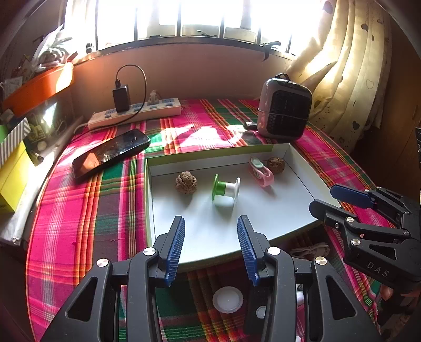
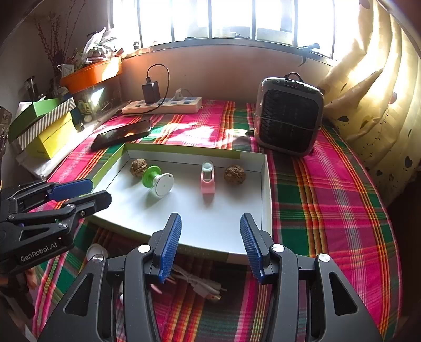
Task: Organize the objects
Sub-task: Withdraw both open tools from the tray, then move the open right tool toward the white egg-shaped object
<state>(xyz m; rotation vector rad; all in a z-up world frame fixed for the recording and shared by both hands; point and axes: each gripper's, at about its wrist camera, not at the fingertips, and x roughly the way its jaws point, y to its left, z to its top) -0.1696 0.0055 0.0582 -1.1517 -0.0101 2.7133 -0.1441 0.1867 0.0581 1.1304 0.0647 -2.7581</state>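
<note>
We see shallow white cardboard tray (image 2: 265,184) mid-worktop holding two wrinkled walnuts (image 2: 234,174), green-white spool (image 2: 157,181), pink clip (image 2: 208,179). Left claw (image 1: 210,250), right claw (image 2: 210,246) spread, empty.

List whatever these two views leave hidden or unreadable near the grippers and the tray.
- Left wrist view: a white round lid shows on the cloth; the small white bits beside it are hidden by the left gripper.
- Right wrist view: the cable bundle is partly covered by the right gripper.
- Both views: the window is blown out.
</note>
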